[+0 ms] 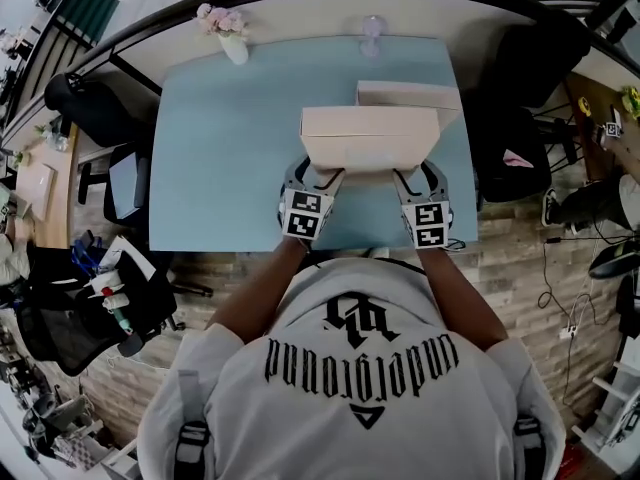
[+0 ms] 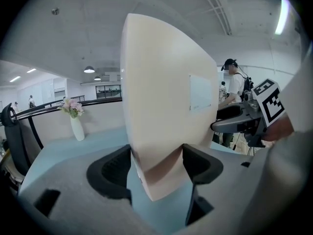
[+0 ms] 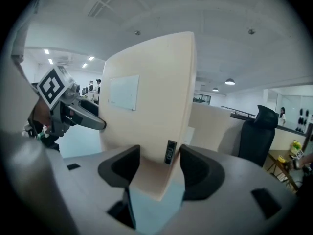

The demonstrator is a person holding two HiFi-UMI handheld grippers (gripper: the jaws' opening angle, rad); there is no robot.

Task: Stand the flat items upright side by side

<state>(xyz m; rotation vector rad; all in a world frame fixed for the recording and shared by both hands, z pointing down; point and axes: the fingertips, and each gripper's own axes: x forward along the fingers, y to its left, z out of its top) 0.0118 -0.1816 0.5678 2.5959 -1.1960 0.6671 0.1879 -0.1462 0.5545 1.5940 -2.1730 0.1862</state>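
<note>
A flat beige box (image 1: 370, 140) is held on its long edge over the light blue table (image 1: 225, 168), its broad side facing me. My left gripper (image 1: 318, 175) is shut on its near left corner, and my right gripper (image 1: 410, 176) is shut on its near right corner. In the left gripper view the box (image 2: 166, 97) rises between both pads of the left gripper (image 2: 156, 163). The right gripper view shows the box (image 3: 151, 102) clamped the same way in the right gripper (image 3: 159, 165). A second beige box (image 1: 408, 95) stands just behind it, to the right.
A white vase with pink flowers (image 1: 228, 33) stands at the table's far left corner, and a small clear object (image 1: 372, 30) sits at the far edge. Black office chairs flank the table on the left (image 1: 90, 108) and on the right (image 1: 530, 78). People stand in the background.
</note>
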